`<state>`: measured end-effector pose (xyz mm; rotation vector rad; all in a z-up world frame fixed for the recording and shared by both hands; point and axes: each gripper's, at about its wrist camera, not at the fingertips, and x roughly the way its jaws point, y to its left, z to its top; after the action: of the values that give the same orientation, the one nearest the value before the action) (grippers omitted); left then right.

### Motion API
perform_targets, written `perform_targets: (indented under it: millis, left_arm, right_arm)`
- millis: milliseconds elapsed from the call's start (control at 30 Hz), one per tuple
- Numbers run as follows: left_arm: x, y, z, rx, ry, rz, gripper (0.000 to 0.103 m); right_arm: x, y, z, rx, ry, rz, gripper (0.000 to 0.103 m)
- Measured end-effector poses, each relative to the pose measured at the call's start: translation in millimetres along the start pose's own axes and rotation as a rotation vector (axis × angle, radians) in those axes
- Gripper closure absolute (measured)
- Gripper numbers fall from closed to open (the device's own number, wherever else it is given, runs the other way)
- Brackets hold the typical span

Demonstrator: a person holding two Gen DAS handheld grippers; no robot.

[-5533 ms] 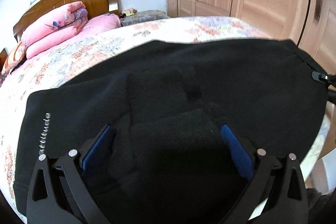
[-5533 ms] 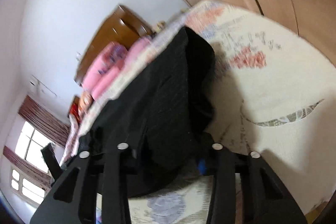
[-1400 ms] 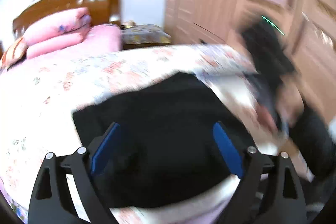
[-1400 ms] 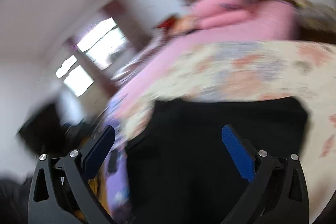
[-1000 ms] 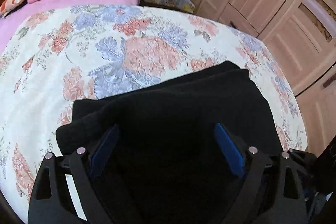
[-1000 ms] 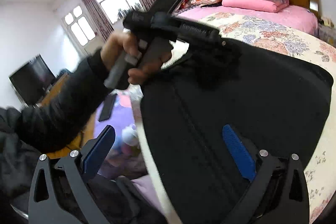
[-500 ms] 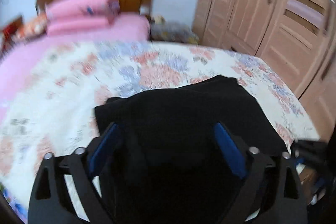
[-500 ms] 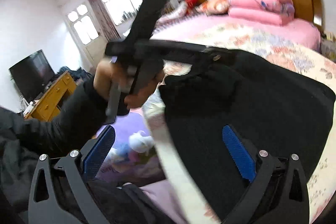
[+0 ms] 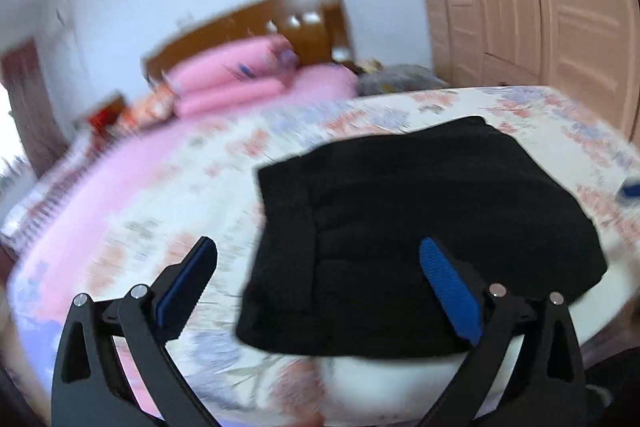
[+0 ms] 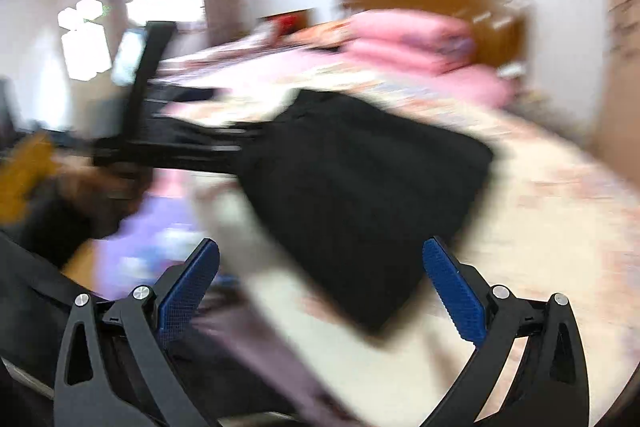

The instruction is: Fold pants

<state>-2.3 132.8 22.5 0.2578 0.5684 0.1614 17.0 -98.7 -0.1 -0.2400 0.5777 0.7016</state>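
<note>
Ahead of both spread jaws, folded pants (image 9: 420,227), untouched

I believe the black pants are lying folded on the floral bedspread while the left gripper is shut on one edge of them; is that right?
Not quite. The left gripper is open, its jaws spread wide with nothing between them, as the left wrist view shows. The black pants do lie folded on the floral bedspread.

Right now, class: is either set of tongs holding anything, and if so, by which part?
Nothing is held. The left tongs and right tongs both stand open and empty, above the folded black pants lying on the floral bedspread.
</note>
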Motion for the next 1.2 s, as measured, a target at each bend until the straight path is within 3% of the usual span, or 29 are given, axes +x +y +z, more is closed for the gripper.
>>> perform_targets:
  millis: [100,167,300,600,1200]
  left_arm:
    - [-21.7,-14.8,-14.5,-0.02,-0.033,0.124,0.001]
    - [-25.9,-21.7,-27.6,-0.034,-0.009,0.165,0.001]
    - [-28.7,-29.2,-46.3,-0.039,0.008,0.105,0.001]
    - [-29.5,-26.5,-59.3,-0.1,-0.001,0.019,0.001]
    - [-29.9,-25.8,-62.5,-0.122,-0.01,0.016,0.001]
  right_arm:
    - [-19.4,2.9,-22.0,-0.042,-0.028,-0.263,0.004]
    - [-28.9,1.6,-39.6,-0.011,-0.055,-0.317,0.004]
    - [-38.4,-4.9,-63.6,0.109,-0.089,-0.318,0.004]
    - [-35.3,7.8,-61.8,0.045,-0.113,-0.348,0.004]
    - [-33.9,9.8,-61.5,0.035,-0.106,-0.339,0.004]
